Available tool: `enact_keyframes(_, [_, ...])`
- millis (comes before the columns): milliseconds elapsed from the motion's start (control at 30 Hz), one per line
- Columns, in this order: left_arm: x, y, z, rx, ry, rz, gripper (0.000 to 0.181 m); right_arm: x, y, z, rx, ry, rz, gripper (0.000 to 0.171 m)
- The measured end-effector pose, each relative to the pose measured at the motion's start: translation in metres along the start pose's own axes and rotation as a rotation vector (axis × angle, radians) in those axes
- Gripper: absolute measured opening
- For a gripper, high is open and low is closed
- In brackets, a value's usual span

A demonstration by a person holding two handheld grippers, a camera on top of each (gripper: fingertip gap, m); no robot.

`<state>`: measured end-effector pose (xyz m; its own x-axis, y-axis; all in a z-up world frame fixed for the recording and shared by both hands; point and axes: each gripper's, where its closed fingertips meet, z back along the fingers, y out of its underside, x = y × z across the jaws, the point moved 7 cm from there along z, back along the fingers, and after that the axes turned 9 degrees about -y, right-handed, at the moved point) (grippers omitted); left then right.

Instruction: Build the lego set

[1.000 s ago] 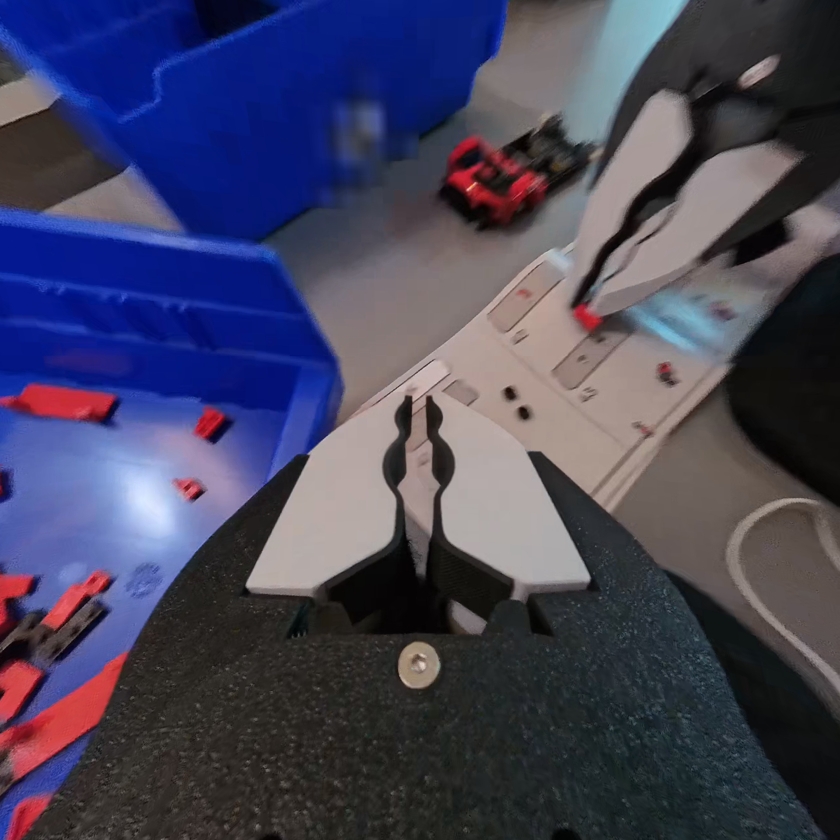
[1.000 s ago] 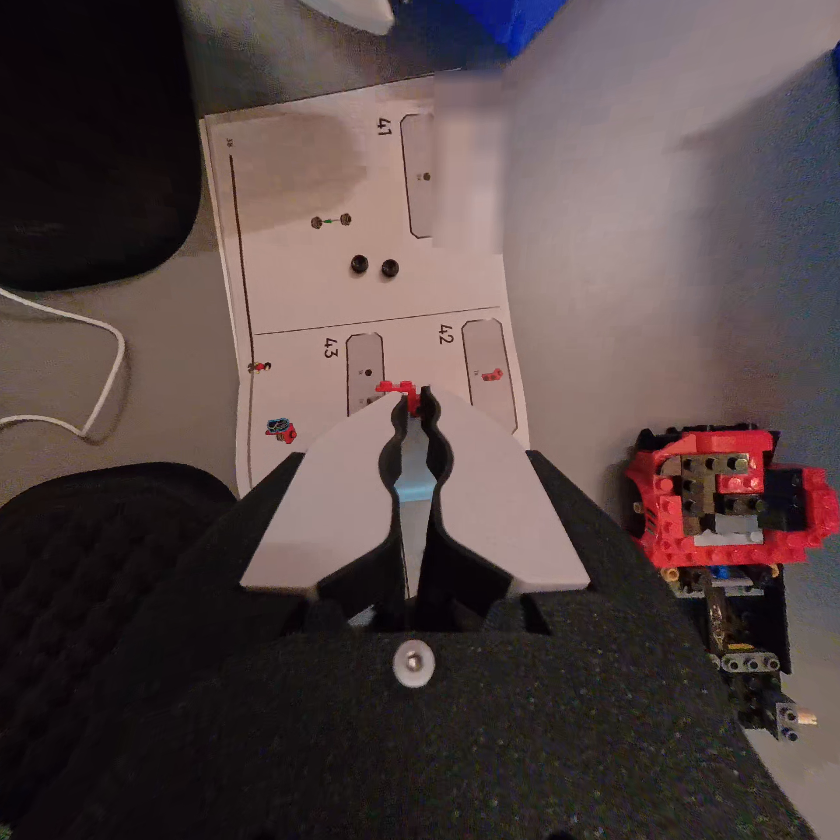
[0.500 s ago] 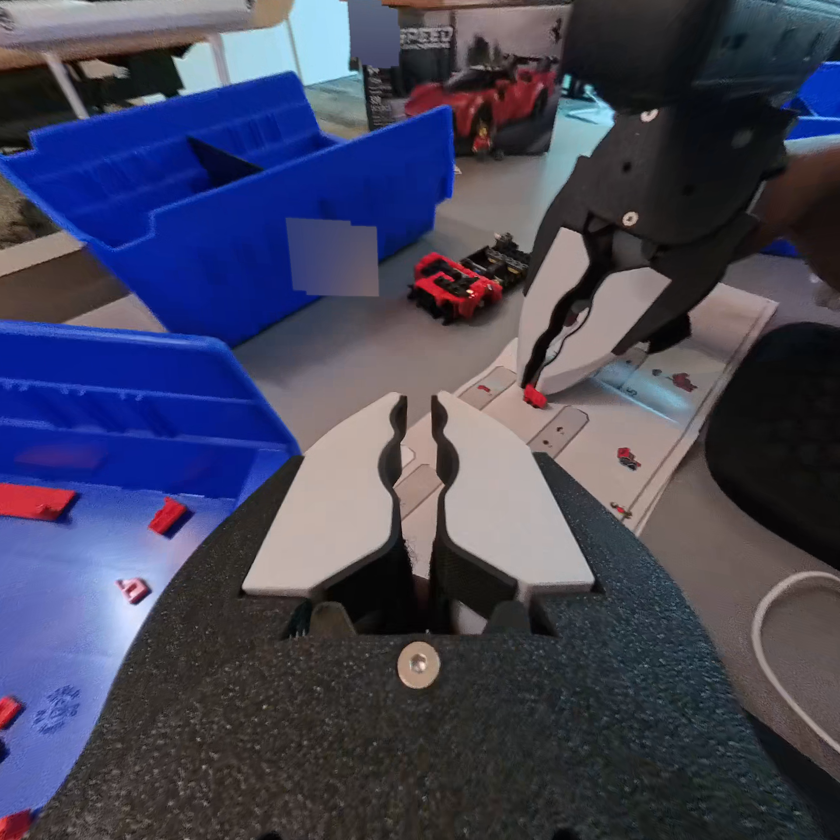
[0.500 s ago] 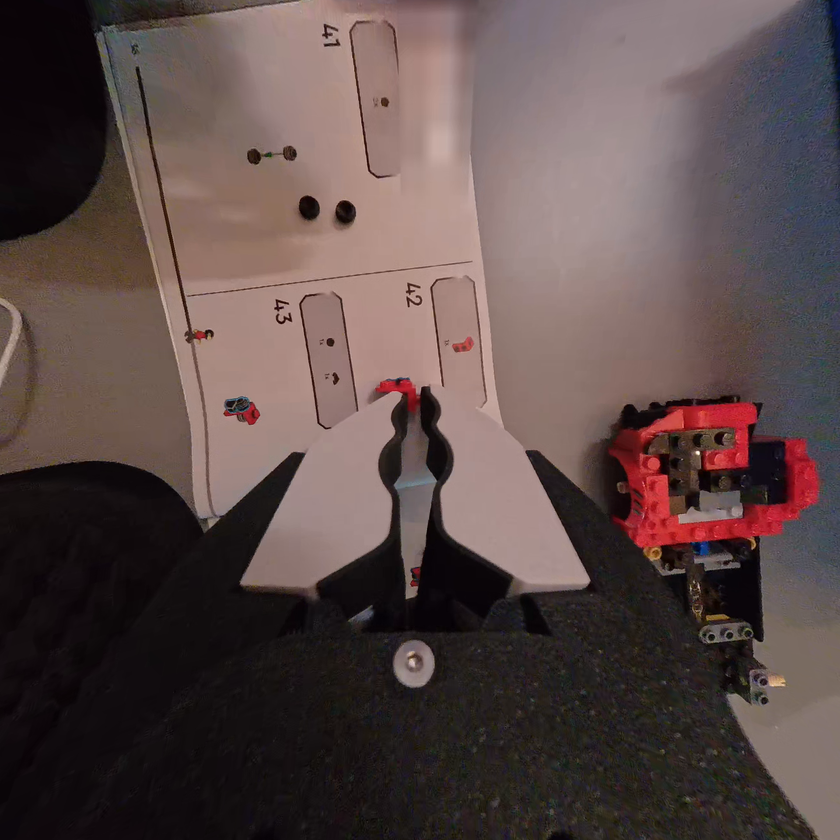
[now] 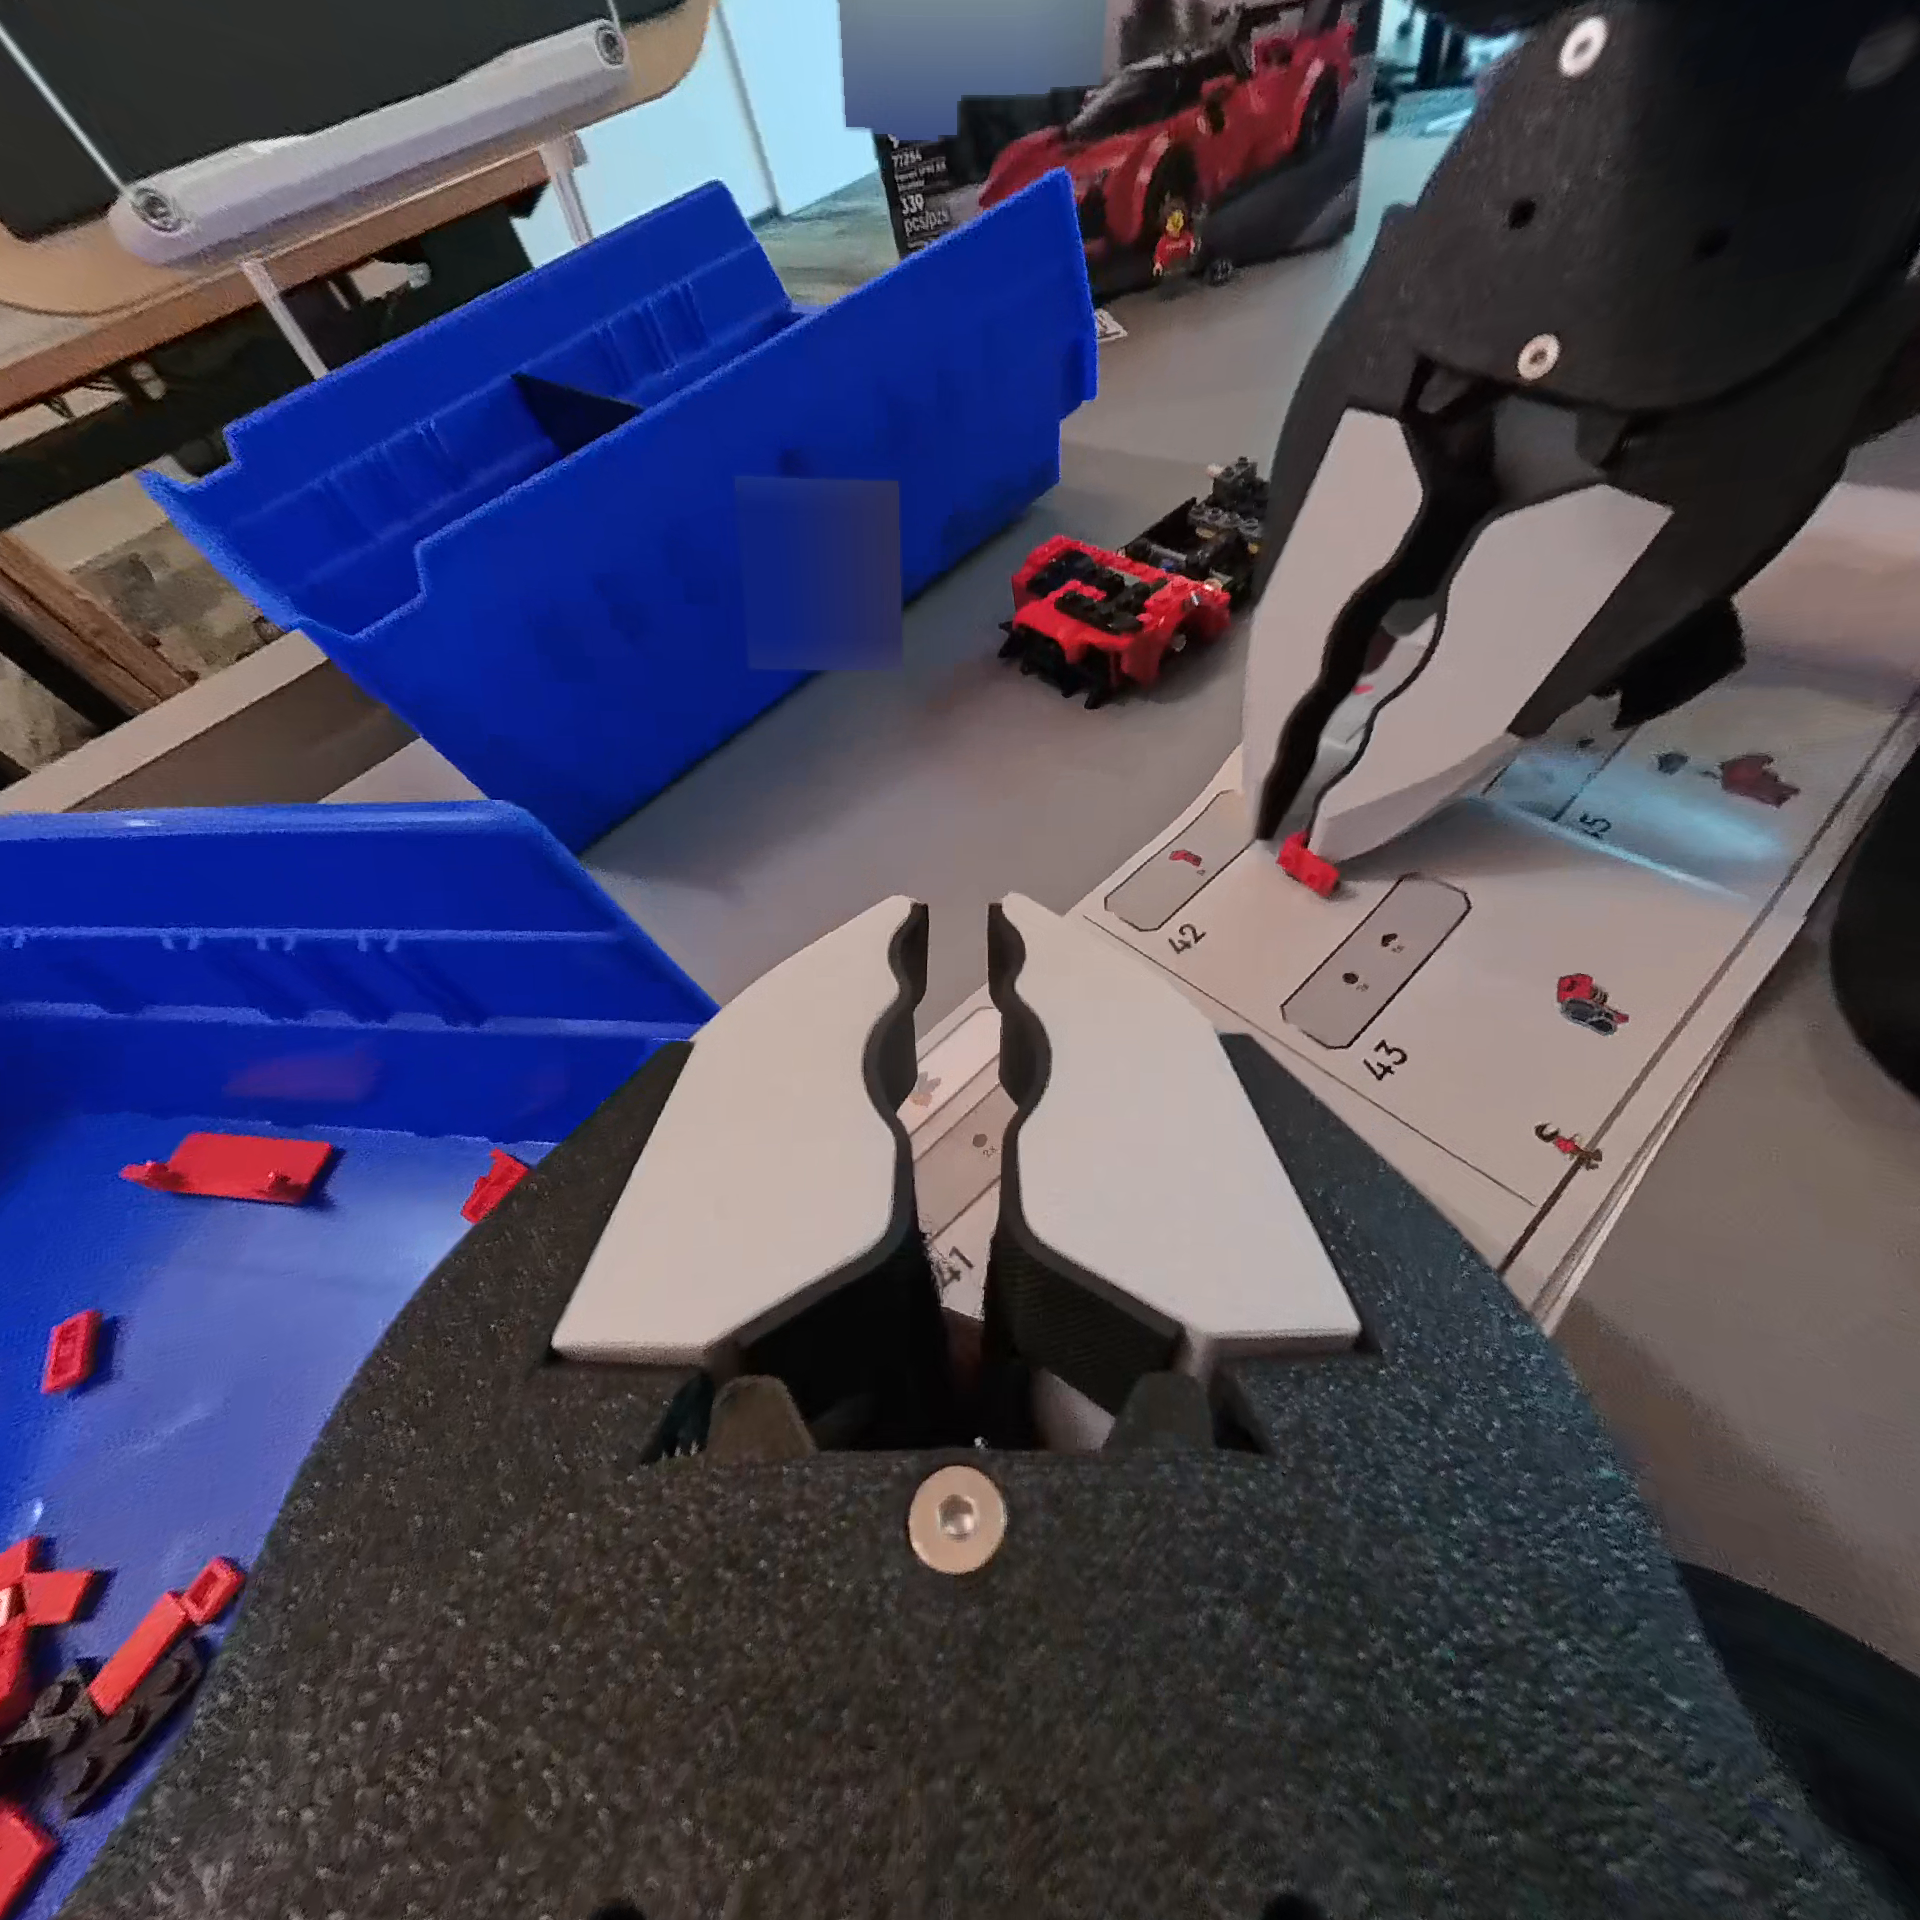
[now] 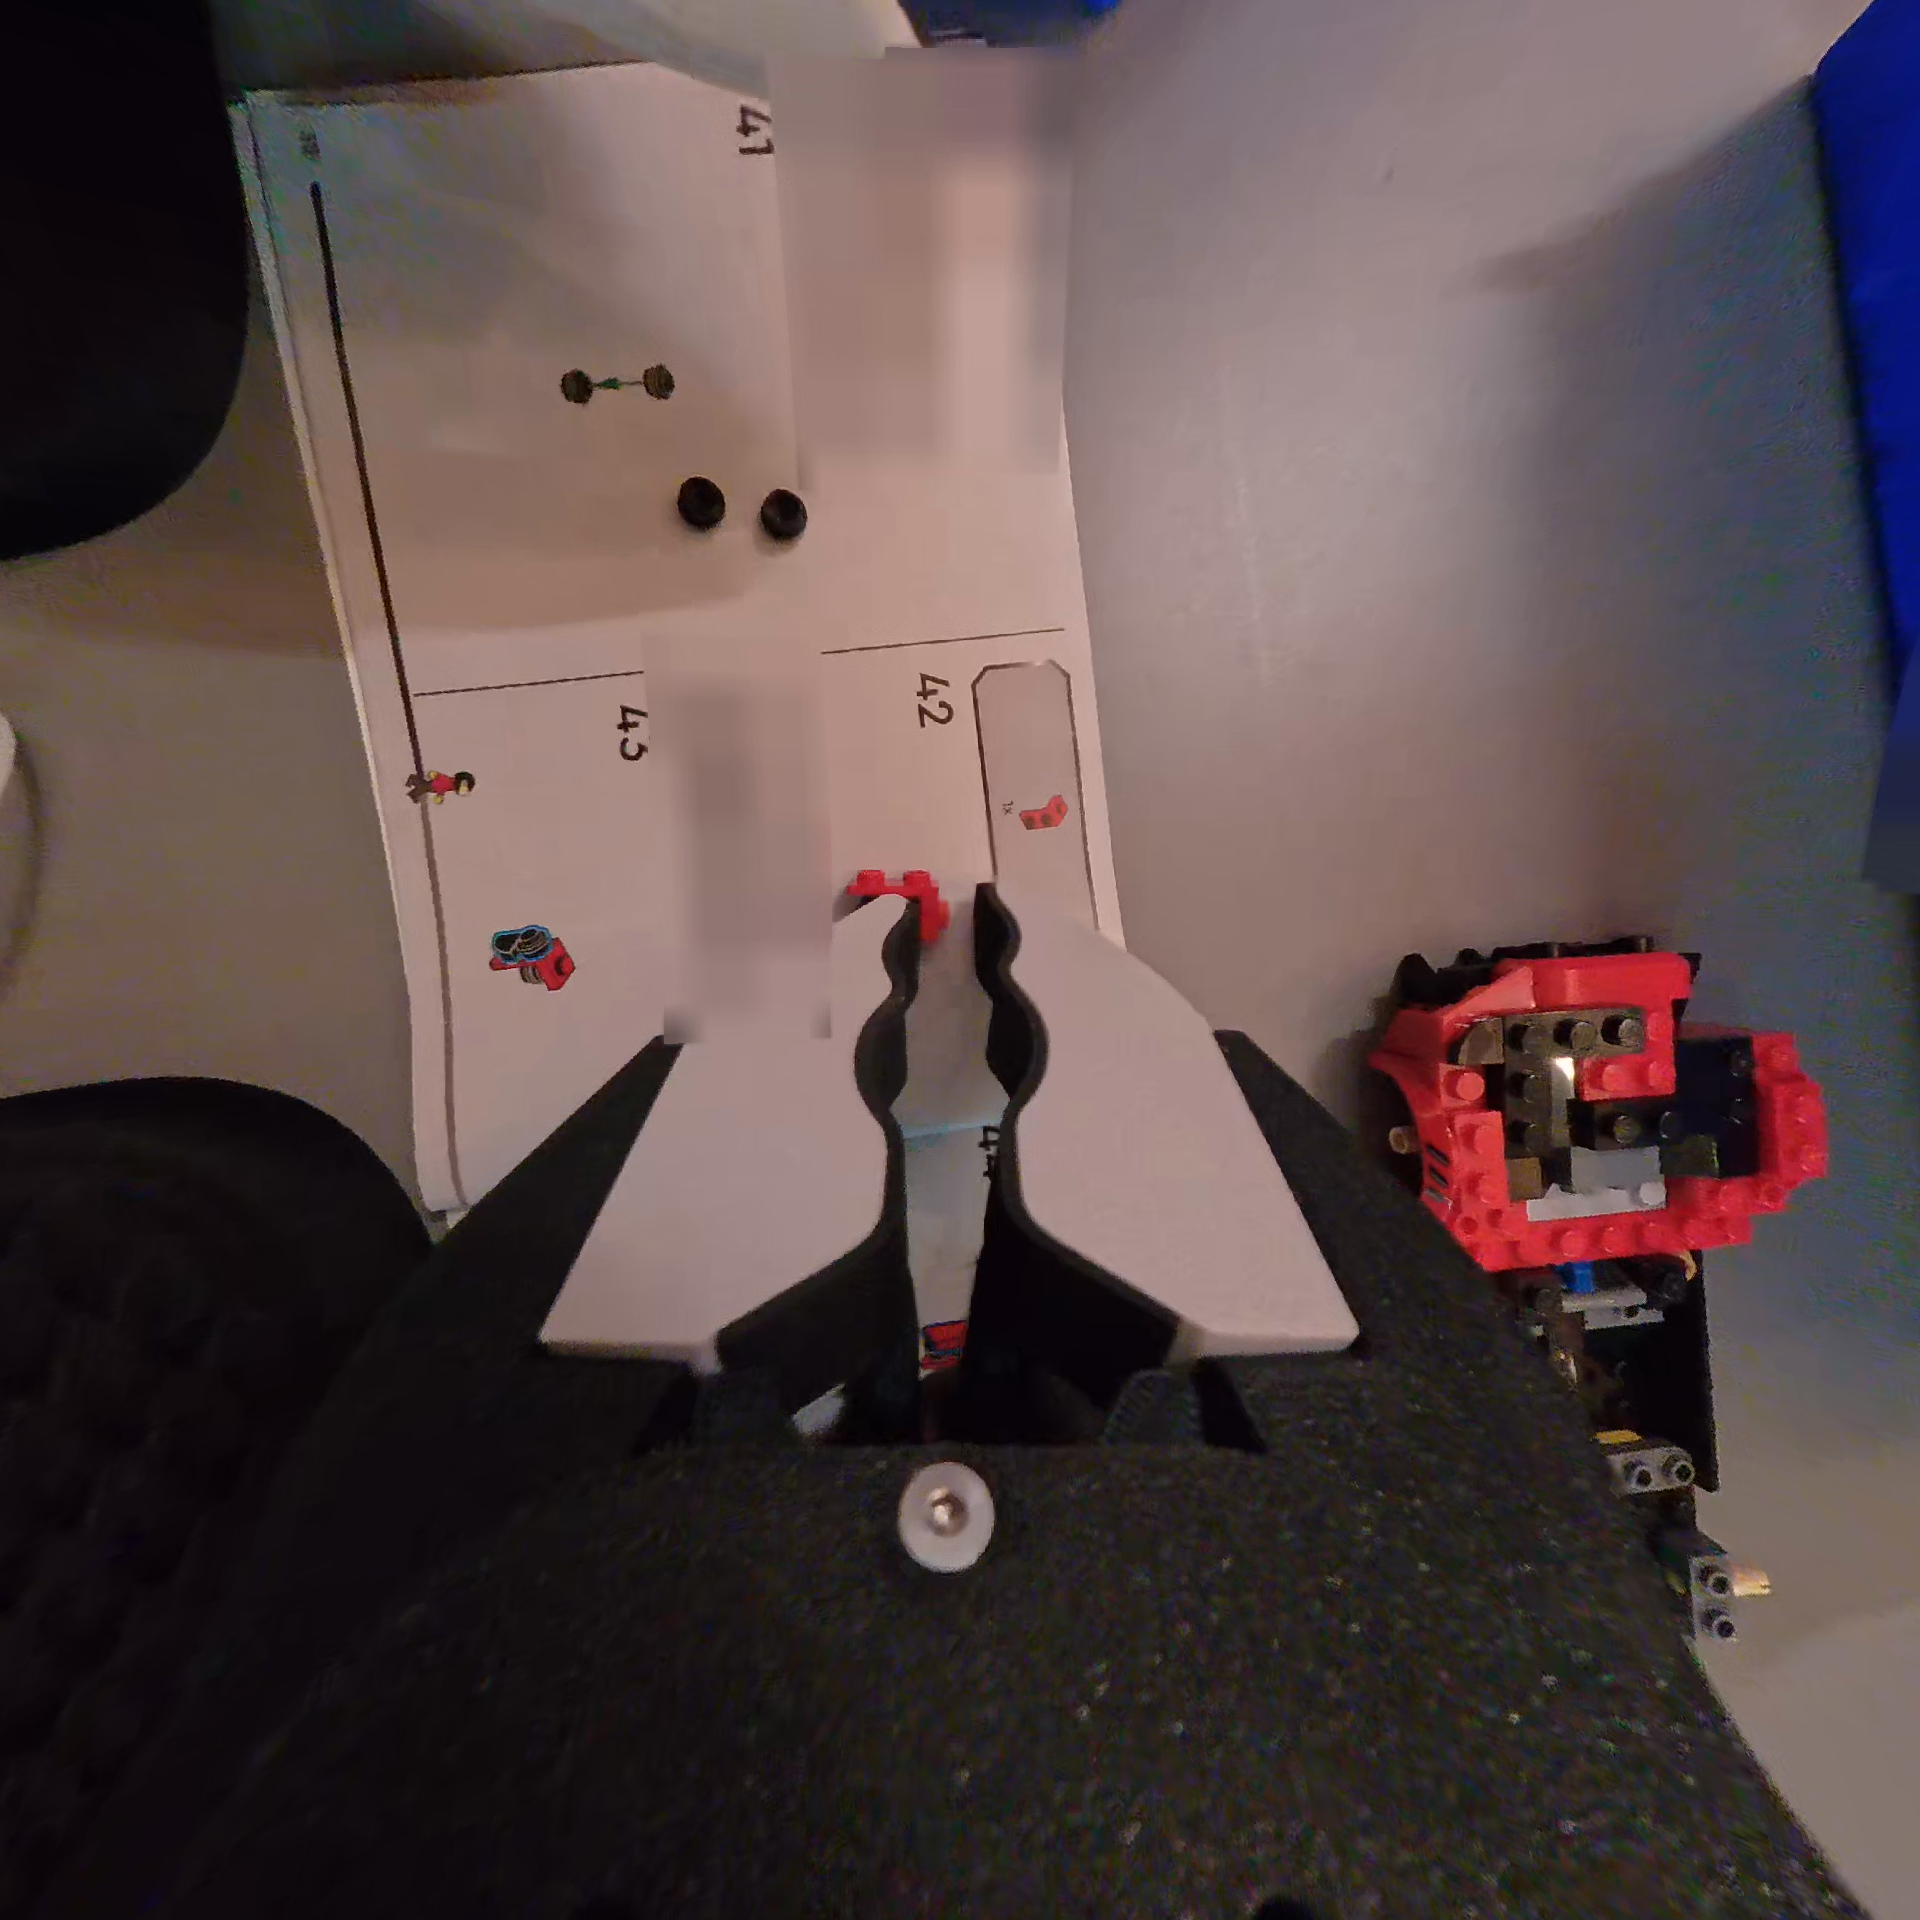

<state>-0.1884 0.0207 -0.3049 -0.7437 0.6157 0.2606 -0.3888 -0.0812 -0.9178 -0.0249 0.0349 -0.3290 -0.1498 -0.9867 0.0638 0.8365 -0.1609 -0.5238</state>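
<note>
A small red brick (image 6: pixel 894 890) lies on the white instruction sheet (image 6: pixel 520 312). It rests against the left fingertip of my right gripper (image 6: pixel 945 906), whose jaws stand a little apart and do not clamp it. The left wrist view shows the same brick (image 5: pixel 1309 864) touching the sheet (image 5: pixel 1455 1039) under the right gripper (image 5: pixel 1294 831). My left gripper (image 5: pixel 954 925) is slightly open and empty, above the sheet's near end. The partly built red and black car (image 6: pixel 1590 1132) stands right of the sheet; it also shows in the left wrist view (image 5: pixel 1122 613).
A blue bin (image 5: pixel 312 831) with several loose red pieces sits at my left. A second blue bin (image 5: pixel 623 468) lies tilted behind it, and the set's box (image 5: pixel 1195 135) stands beyond. Two small black round pieces (image 6: pixel 740 509) lie on the sheet. Black pads (image 6: pixel 156 1351) flank it. Spacing between my two grippers at the tips: around 11 cm.
My right gripper came down until the red brick reached the sheet, and its jaws widened off the brick. My left gripper tilted up away from the bin and opened slightly.
</note>
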Motion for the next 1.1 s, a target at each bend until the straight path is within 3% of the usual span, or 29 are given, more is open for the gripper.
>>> enact_keyframes(300, [0.008, -0.001, 0.003, -0.026, 0.009, 0.103, 0.01, 0.0, -0.002, 0.004, -0.084, -0.076, -0.041, 0.019])
enact_keyframes(533, [0.004, -0.005, 0.006, -0.067, 0.149, 0.202, 0.011, 0.0, -0.004, 0.018, -0.19, -0.138, -0.056, 0.024])
enact_keyframes(767, [-0.007, -0.002, 0.003, -0.024, 0.164, 0.089, 0.012, -0.001, 0.002, 0.031, -0.24, -0.178, -0.064, 0.009])
enact_keyframes(1100, [-0.015, 0.003, -0.001, 0.02, 0.168, -0.002, 0.012, 0.012, 0.003, 0.016, -0.159, -0.257, 0.038, 0.006])
